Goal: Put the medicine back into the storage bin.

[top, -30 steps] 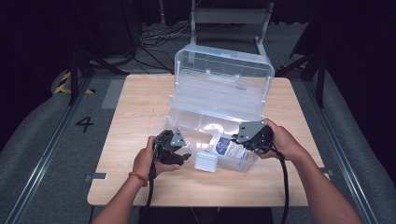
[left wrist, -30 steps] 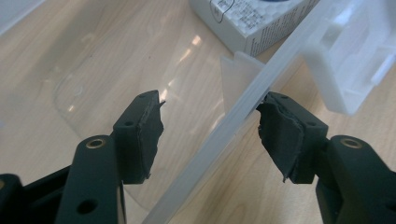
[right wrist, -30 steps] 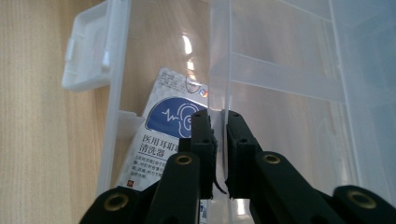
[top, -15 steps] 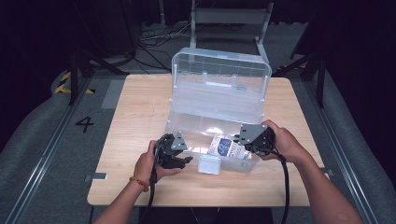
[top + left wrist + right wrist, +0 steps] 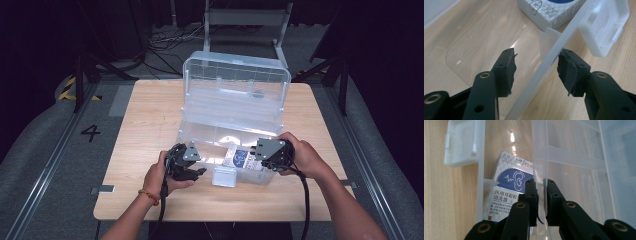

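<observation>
"医用耳聍" on box (image 5: 509,192), floor "4" (image 5: 90,132)

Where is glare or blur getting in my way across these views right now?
High view: soft overall, dark surroundings, sheen on the clear box. Left gripper view: sharp, faint glint on the box floor. Right gripper view: bright glints above the carton; box walls hazy.

A clear plastic case (image 5: 235,95) holds a white-and-blue carton (image 5: 507,192) on a pale wood-grain table (image 5: 150,115).

The white-and-blue carton (image 5: 551,11) is cut off by the top edge in the left gripper view, and its small print is too fine to read. In the right gripper view the right hand-held gripper (image 5: 541,195) hides the carton's lower right corner.
</observation>
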The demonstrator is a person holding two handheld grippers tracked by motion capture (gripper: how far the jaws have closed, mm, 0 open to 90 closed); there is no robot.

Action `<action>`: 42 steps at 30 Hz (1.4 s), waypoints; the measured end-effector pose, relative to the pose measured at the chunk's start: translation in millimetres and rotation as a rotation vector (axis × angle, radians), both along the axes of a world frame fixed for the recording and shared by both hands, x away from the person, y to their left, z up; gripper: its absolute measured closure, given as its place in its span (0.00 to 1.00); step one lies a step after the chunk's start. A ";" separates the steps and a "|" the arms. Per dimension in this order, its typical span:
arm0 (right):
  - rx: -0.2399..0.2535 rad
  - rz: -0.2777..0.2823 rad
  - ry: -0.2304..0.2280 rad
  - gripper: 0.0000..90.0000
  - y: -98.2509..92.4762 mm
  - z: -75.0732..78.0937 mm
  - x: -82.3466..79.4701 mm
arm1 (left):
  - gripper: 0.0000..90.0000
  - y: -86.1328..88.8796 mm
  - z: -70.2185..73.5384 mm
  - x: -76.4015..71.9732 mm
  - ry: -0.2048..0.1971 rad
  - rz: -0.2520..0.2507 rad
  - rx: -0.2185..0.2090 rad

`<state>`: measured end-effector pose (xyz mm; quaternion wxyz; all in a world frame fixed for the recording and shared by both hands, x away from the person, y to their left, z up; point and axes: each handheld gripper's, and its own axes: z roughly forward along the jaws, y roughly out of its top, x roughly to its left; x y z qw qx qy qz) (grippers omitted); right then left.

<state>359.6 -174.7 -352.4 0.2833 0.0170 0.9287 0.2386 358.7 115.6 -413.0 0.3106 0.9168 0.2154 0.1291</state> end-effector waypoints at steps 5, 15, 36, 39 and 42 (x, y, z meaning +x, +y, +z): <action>0.016 0.013 0.026 0.92 -1.8 -1.9 -1.9 | 0.53 -0.1 -0.2 -0.4 -0.007 0.002 0.000; 0.024 0.039 0.055 0.90 -4.1 -3.4 -2.4 | 0.52 3.2 -1.6 -0.7 -0.019 -0.012 -0.039; 0.075 0.030 0.072 0.88 -8.4 -4.4 -0.4 | 0.44 42.7 35.1 -18.3 -0.034 0.004 -0.159; 0.076 0.025 0.070 0.88 -8.8 -4.5 -1.0 | 0.44 49.1 52.1 -20.9 -0.062 0.003 -0.182; 0.083 0.020 0.072 0.87 -8.5 -5.1 -1.9 | 0.45 54.1 75.8 -23.0 -0.111 -0.001 -0.234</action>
